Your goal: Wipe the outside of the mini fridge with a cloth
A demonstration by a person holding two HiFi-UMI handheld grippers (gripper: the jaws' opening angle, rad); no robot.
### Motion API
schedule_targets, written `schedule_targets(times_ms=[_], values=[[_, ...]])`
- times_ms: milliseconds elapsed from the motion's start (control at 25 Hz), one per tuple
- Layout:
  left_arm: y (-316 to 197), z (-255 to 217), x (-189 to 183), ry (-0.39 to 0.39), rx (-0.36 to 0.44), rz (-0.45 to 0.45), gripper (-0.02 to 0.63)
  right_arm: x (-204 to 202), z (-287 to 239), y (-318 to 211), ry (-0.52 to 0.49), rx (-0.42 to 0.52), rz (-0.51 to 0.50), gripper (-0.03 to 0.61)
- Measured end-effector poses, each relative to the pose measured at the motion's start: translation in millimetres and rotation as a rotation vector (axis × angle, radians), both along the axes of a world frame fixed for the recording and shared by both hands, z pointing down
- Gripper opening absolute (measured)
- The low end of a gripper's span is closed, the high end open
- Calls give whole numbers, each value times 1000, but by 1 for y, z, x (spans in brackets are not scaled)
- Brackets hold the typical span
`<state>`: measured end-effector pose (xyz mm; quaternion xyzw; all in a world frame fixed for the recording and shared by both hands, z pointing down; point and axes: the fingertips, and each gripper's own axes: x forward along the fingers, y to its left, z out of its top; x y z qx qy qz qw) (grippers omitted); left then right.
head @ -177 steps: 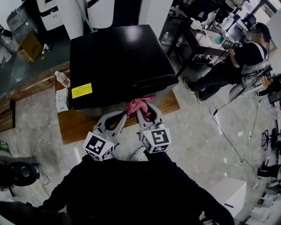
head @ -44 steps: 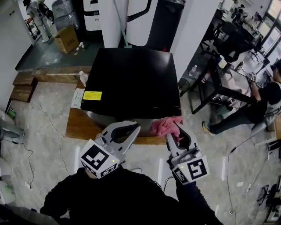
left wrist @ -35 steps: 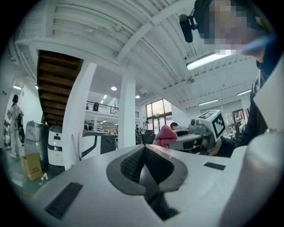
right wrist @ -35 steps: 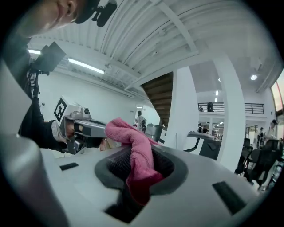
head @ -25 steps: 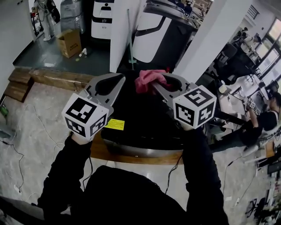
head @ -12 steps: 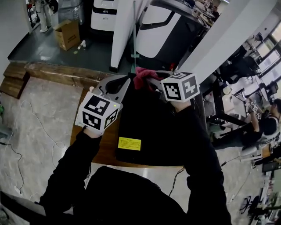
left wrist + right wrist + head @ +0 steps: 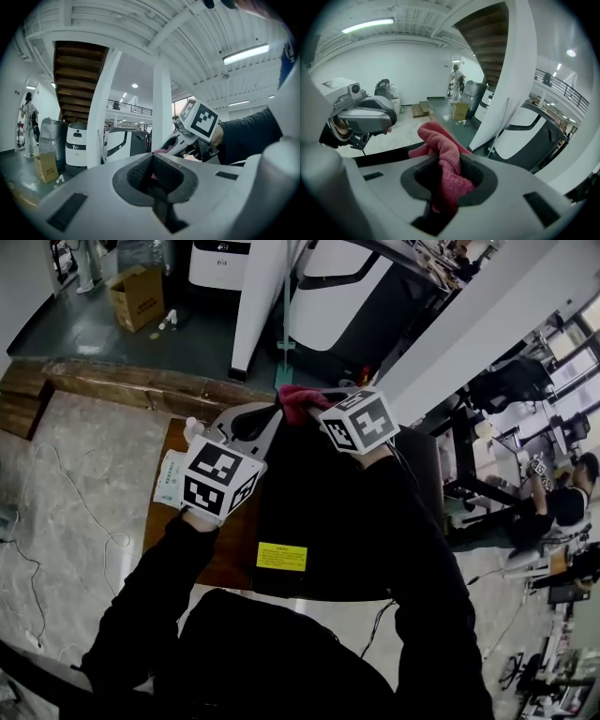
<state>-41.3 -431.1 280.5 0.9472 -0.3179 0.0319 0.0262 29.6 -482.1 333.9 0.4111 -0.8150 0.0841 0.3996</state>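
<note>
The black mini fridge point(image 7: 286, 517) with a yellow label point(image 7: 281, 556) stands below me on a wooden platform point(image 7: 192, 554). My right gripper point(image 7: 307, 409) reaches over the fridge's far edge, shut on a pink cloth point(image 7: 296, 397) that bunches out past its tips. In the right gripper view the cloth point(image 7: 440, 143) fills the closed jaws of that gripper point(image 7: 441, 164). My left gripper point(image 7: 275, 415) hovers just left of it above the fridge's far left corner, shut with nothing in it point(image 7: 152, 158). The far side of the fridge is hidden.
A tissue pack point(image 7: 171, 480) and a small bottle point(image 7: 192, 427) lie on the platform left of the fridge. Beyond stand a white pillar point(image 7: 258, 296), white machines point(image 7: 333, 287) and a cardboard box point(image 7: 136, 296). A seated person point(image 7: 562, 507) works at desks on the right.
Both grippers have gone from the fridge's front edge up and over its top to the far edge. The cloth stays held in the right gripper. The left gripper stays shut.
</note>
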Motion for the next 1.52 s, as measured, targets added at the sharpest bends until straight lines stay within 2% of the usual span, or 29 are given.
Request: schedule_targets(times_ms=[360,960,1200,1520], values=[[39,9,-10,-19,-7,-50,6,-14,9,46,41,-77,-84,81],[180,-3,-20,-108,39,-134,6,-38,6,198,-9,-124,-181,81],[227,-8,-31,-122,55,-150,6,-58,5,259,-12,-138,-225,81],[287,-13,-24,-127,65,-161,6,-63,4,326,-5,-140,-263,81]])
